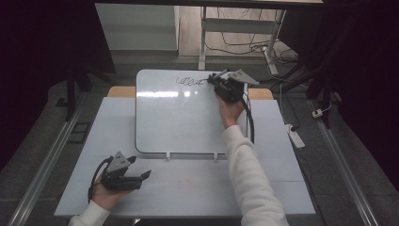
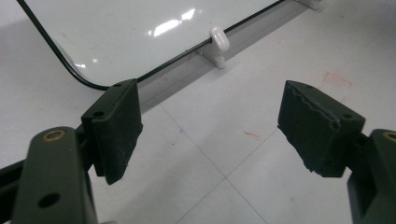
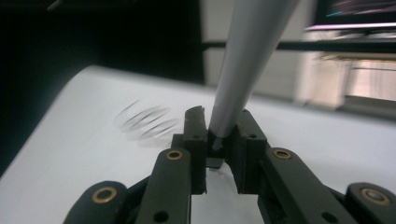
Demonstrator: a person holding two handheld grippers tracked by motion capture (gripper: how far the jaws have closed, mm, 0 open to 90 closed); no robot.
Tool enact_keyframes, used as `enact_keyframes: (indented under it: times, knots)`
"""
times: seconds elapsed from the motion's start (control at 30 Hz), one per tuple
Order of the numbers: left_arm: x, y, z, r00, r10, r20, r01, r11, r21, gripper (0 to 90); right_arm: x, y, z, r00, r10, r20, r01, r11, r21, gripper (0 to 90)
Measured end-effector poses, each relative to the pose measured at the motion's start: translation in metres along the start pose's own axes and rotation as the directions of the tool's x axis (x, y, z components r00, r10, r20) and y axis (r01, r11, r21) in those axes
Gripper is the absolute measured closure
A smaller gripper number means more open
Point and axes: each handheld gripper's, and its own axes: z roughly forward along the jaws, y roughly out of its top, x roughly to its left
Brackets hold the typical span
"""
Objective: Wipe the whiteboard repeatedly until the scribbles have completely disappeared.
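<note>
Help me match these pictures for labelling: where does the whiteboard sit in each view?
High view: the whiteboard lies mid-table, ahead of the person.
Left gripper view: top left, its rounded black-edged corner showing.
Right gripper view: the pale surface under the claw.
Shared landmark: the black scribble, at the board's far edge from above, left of the right claw close up.

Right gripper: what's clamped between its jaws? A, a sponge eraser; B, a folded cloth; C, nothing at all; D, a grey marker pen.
D. In the right gripper view, the right gripper has its jaws shut on a slim grey marker pen above the whiteboard, close to a looped scribble.
</note>
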Motion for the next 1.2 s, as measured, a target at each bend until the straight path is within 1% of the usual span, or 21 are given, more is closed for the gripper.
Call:
enact_keyframes:
  times: [0.07, 0.13, 0.2, 0.3, 0.33, 0.4, 0.47, 0.53, 0.6, 0.7, 0.73, 0.77, 0.8, 0.83, 0.9, 0.97, 1.0, 1.03, 1.1, 1.13, 1.2]
  knots:
    - [0.000, 0.000, 0.000, 1.0000, 0.001, 0.000, -0.001, 1.0000, -0.002, 22.5, -0.006, 0.000, -0.001, 0.9990, 0.046, 0.002, -0.046, 0.999, -0.017, 77.8]
    - [0.001, 0.000, 0.000, 1.0000, -0.002, 0.000, 0.002, 1.0000, -0.002, 22.5, 0.006, -0.006, 0.004, 0.9994, -0.010, -0.032, 0.011, 1.000, 0.023, 77.8]
    - [0.002, 0.000, 0.001, 1.0000, -0.005, 0.003, 0.005, 1.0000, 0.000, 22.5, 0.021, -0.011, 0.009, 0.9937, -0.070, -0.088, 0.076, 0.995, 0.058, 77.8]
    - [0.002, 0.000, 0.001, 1.0000, -0.004, 0.002, 0.004, 1.0000, 0.000, 22.5, 0.024, -0.010, 0.010, 0.9913, -0.094, -0.092, 0.101, 0.992, 0.070, 77.8]
    - [0.001, 0.000, -0.001, 1.0000, -0.002, 0.000, 0.002, 1.0000, -0.003, 22.5, 0.012, -0.003, 0.007, 0.9975, -0.068, -0.019, 0.069, 0.997, 0.035, 77.8]
    - [0.001, 0.000, -0.001, 1.0000, -0.001, 0.000, 0.001, 1.0000, -0.006, 22.5, 0.003, 0.000, 0.003, 0.9996, -0.025, 0.015, 0.025, 1.000, 0.009, 77.8]
    - [0.001, 0.000, -0.002, 1.0000, -0.002, 0.000, 0.002, 1.0000, -0.009, 22.5, 0.004, -0.001, 0.002, 0.9991, -0.038, 0.022, 0.037, 0.999, 0.014, 77.9]
    - [0.001, 0.000, -0.001, 1.0000, -0.001, 0.001, 0.001, 1.0000, -0.005, 22.5, 0.012, -0.004, 0.003, 0.9980, -0.059, -0.024, 0.060, 0.997, 0.044, 77.8]
    - [0.001, 0.000, 0.000, 1.0000, -0.003, 0.000, 0.003, 1.0000, -0.004, 22.5, 0.013, -0.004, 0.004, 0.9963, -0.078, -0.034, 0.080, 0.995, 0.055, 77.9]
    - [0.000, 0.001, -0.001, 1.0000, 0.002, 0.000, -0.002, 1.0000, -0.006, 22.5, -0.001, 0.002, 0.000, 0.9993, -0.030, 0.020, 0.030, 0.999, 0.023, 77.8]
    - [0.000, 0.001, -0.001, 1.0000, 0.002, 0.001, -0.002, 1.0000, -0.008, 22.5, -0.008, 0.004, -0.003, 0.9993, 0.010, 0.036, -0.010, 1.000, 0.000, 77.8]
    - [0.000, 0.001, -0.002, 1.0000, 0.002, 0.001, -0.002, 1.0000, -0.009, 22.5, -0.009, 0.003, -0.003, 0.9993, 0.023, 0.029, -0.023, 1.000, -0.003, 77.8]
    - [0.000, 0.001, -0.001, 1.0000, 0.001, 0.001, -0.001, 1.0000, -0.009, 22.6, -0.005, 0.002, -0.002, 0.9996, -0.007, 0.027, 0.007, 1.000, 0.016, 77.8]
    - [0.000, 0.001, -0.001, 1.0000, -0.001, 0.000, 0.001, 1.0000, -0.008, 22.6, 0.005, -0.002, 0.000, 0.9970, -0.078, -0.007, 0.078, 0.995, 0.055, 77.8]
    - [0.001, 0.001, 0.000, 1.0000, -0.001, 0.001, 0.001, 1.0000, -0.003, 22.6, 0.007, -0.002, -0.001, 0.9953, -0.096, -0.010, 0.097, 0.994, 0.059, 77.8]
    - [0.001, 0.001, 0.000, 1.0000, -0.002, 0.001, 0.002, 1.0000, -0.003, 22.5, -0.006, 0.002, -0.006, 0.9989, -0.030, 0.035, 0.029, 0.999, 0.022, 77.8]
    - [0.000, 0.001, 0.000, 1.0000, -0.001, 0.001, 0.001, 1.0000, -0.005, 22.5, -0.006, 0.002, -0.006, 0.9989, -0.030, 0.035, 0.029, 0.999, 0.022, 77.8]
    - [0.000, 0.001, -0.001, 1.0000, 0.002, 0.001, -0.002, 1.0000, -0.006, 22.6, -0.008, 0.000, -0.006, 0.9994, 0.006, 0.034, -0.006, 1.000, 0.010, 77.8]
    - [0.000, 0.001, 0.000, 1.0000, 0.003, 0.001, -0.003, 1.0000, -0.005, 22.6, -0.002, -0.002, -0.003, 0.9998, -0.013, 0.015, 0.013, 1.000, 0.022, 77.8]
    - [0.000, 0.002, 0.001, 1.0000, 0.002, 0.002, -0.002, 1.0000, -0.003, 22.6, 0.017, -0.005, 0.007, 0.9950, -0.075, -0.066, 0.079, 0.995, 0.055, 77.8]
    - [0.000, 0.002, 0.001, 1.0000, 0.002, 0.001, -0.002, 1.0000, -0.001, 22.6, 0.024, -0.005, 0.013, 0.9906, -0.111, -0.080, 0.116, 0.991, 0.066, 77.8]
